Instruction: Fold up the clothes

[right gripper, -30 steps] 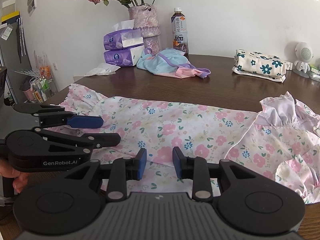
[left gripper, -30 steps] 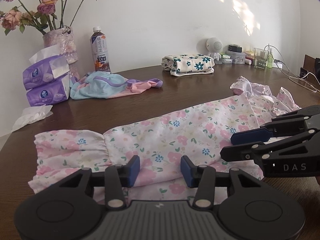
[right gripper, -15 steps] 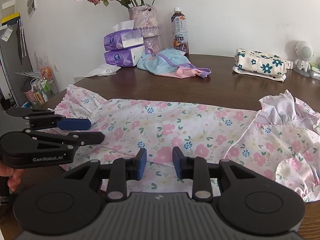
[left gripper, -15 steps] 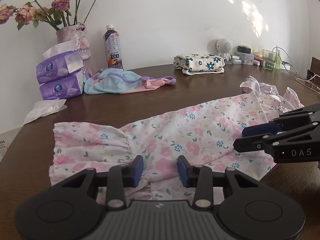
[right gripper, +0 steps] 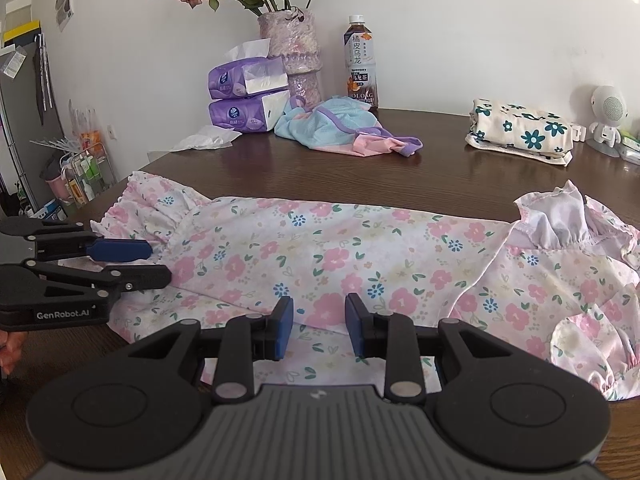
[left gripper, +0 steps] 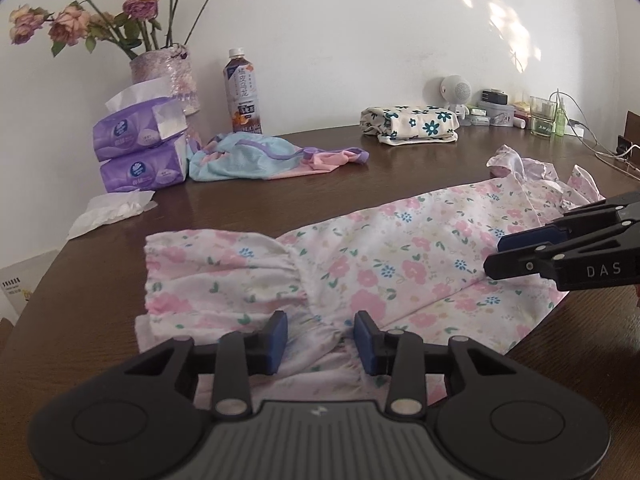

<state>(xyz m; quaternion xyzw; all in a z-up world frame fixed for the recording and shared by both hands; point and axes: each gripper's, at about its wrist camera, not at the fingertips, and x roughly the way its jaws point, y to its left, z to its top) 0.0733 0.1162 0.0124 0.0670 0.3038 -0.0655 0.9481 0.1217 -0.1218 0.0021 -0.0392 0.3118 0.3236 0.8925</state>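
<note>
Floral dress lies flat beneath both grippers' parted, empty fingers.

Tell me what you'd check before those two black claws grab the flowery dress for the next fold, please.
1. Left gripper open over the near hem of the dress: ok, cloth shows between its fingers.
2. Right gripper open over the dress's near edge: ok.
3. Dress lying flat: not ok, the ruffled top end is bunched.
4. Bare table beyond the dress to fold onto: ok.
5. Blue and pink garment and folded cloth apart from the dress: ok.
6. Fingers low enough to pinch cloth: cannot tell.
</note>
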